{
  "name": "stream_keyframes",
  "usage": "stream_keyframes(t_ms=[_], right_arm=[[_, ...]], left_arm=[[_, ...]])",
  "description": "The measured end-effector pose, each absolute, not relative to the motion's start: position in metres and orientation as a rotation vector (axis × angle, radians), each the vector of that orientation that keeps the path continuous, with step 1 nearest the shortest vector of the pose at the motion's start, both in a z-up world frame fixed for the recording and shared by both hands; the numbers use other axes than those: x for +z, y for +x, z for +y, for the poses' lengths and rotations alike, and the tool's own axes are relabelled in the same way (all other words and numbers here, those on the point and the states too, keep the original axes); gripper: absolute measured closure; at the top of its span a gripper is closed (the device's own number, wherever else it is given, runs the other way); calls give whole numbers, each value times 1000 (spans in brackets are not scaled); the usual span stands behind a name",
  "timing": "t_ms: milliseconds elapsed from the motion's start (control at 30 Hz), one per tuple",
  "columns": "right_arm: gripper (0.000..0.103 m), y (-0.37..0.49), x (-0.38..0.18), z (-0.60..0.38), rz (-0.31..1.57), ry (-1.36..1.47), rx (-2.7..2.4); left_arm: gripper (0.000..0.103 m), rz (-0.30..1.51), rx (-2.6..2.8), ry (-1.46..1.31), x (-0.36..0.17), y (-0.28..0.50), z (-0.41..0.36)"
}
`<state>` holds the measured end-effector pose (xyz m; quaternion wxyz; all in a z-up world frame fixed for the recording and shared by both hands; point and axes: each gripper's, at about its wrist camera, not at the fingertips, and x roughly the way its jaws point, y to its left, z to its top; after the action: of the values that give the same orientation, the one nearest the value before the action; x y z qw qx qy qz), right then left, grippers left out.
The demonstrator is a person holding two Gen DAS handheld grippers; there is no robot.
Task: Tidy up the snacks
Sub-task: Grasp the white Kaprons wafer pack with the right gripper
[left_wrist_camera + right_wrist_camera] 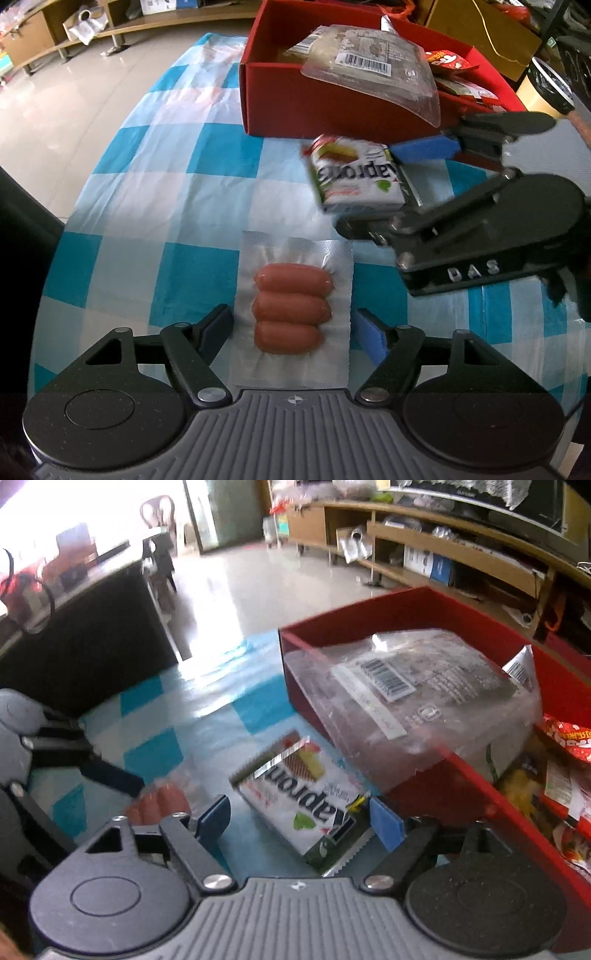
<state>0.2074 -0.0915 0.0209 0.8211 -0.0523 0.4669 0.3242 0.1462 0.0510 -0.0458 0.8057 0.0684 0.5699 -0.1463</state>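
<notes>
The left gripper (293,332) hangs over the sausage pack (291,314) with its jaws wide, one pad on either side of the clear wrapper and neither pressing on it; the pack lies flat on the checked cloth of the bench (166,206). The right gripper (297,818) has its jaws spread as well, the white wafer packet (303,801) lying between them; whether the blue pad (386,821) touches the packet's crimped end cannot be told, since the packet is smeared by motion. In the left wrist view the wafer packet (356,173) sits just in front of the red box (280,110), between the box and the sausage pack. A large clear bag (373,70) sticks out over the box's near wall, hiding much of the inside; red snack packets (569,738) show at the right, cut off by the picture's edge. Left of the box the cloth lies bare up to the bench's rim.
</notes>
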Motion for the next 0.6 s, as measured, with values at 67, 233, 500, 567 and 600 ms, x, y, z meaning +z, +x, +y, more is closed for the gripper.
stream_keyframes(t_ms=[67, 233, 500, 567, 600], right_arm=[[21, 202, 23, -93, 1072, -64, 708], [26, 184, 33, -119, 1172, 154, 767], [26, 198, 37, -108, 1027, -24, 671], [25, 203, 31, -102, 1011, -51, 687], [25, 204, 30, -96, 993, -86, 698]], left_arm=[[21, 1223, -312, 144, -46, 146, 54], [20, 1219, -324, 173, -48, 140, 54], [20, 1223, -315, 157, -48, 141, 56], [18, 1224, -319, 164, -48, 141, 55], [18, 1224, -323, 166, -48, 142, 54]])
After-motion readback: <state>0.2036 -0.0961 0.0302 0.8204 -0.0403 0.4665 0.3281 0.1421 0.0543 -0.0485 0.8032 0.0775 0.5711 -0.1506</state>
